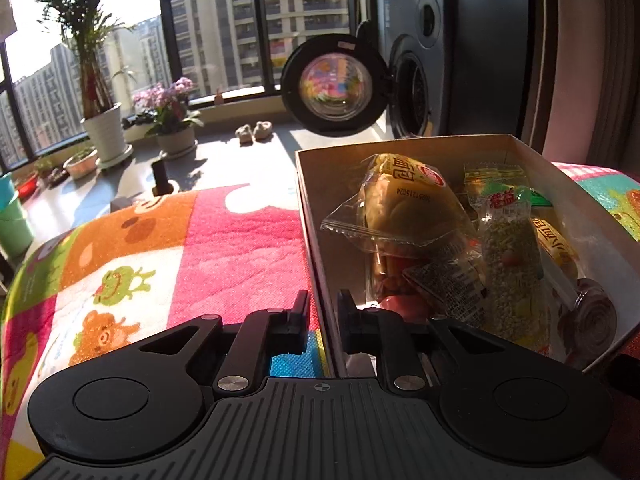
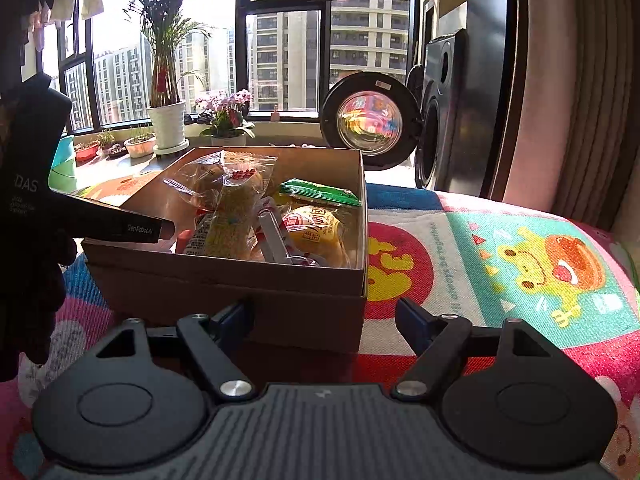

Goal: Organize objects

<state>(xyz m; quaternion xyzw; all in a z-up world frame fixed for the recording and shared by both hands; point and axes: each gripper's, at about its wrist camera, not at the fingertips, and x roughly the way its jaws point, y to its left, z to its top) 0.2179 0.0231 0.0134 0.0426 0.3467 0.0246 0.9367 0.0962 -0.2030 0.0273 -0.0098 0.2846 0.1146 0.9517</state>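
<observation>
A brown cardboard box [image 1: 400,146] stands on a colourful cartoon blanket [image 1: 224,248]. Several wrapped snacks lie in it: a yellow bread packet [image 1: 404,208], a green grain bar [image 1: 512,248] and a swirl lollipop [image 1: 592,316]. My left gripper [image 1: 323,312] is shut on the box's left wall, one finger outside and one inside. In the right wrist view the box [image 2: 240,280] lies just ahead, holding a yellow bun [image 2: 316,232] and a green packet [image 2: 320,192]. My right gripper [image 2: 324,316] stands open before the box's near right corner, holding nothing. The left gripper's black body [image 2: 32,184] reaches in from the left.
Behind the blanket [image 2: 520,264] a dark washing machine [image 1: 420,64] stands with its round door [image 1: 336,84] swung open. Potted plants [image 1: 104,128] and pink flowers [image 1: 172,120] line the window on the left. A green bin [image 1: 12,220] sits at far left.
</observation>
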